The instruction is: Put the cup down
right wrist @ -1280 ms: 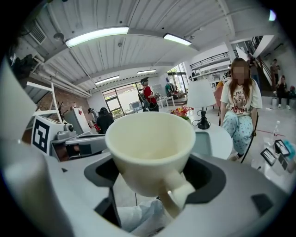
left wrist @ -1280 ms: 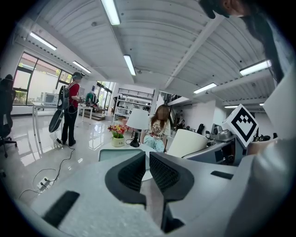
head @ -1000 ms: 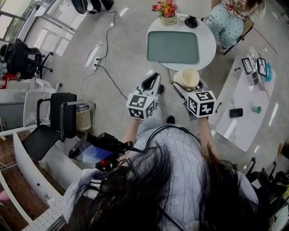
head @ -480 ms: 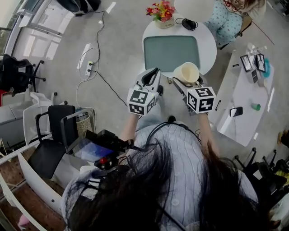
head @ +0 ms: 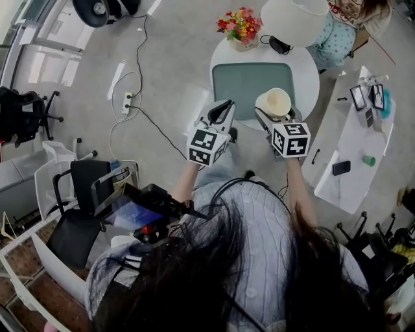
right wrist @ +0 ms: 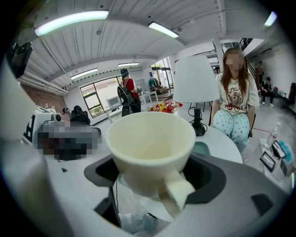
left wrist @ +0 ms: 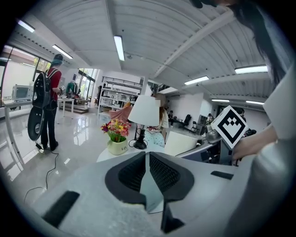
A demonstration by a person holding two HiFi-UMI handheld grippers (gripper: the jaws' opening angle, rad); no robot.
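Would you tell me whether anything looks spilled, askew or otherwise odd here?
Nothing stands out. The cup sits upright and empty in the right gripper, and the green tray lies bare on the round table.

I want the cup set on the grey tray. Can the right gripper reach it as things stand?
Probably yes. The right gripper, shut on the cup, hovers at the near corner of the tray; the visible tray is bare, with lamp and flowers beyond it.

Grey floor (head: pixel 175 58), round white table (head: pixel 310 72) w/ lamp (head: pixel 293 19), flowers (head: pixel 240 24); ceiling strip lights (left wrist: pixel 119 47).
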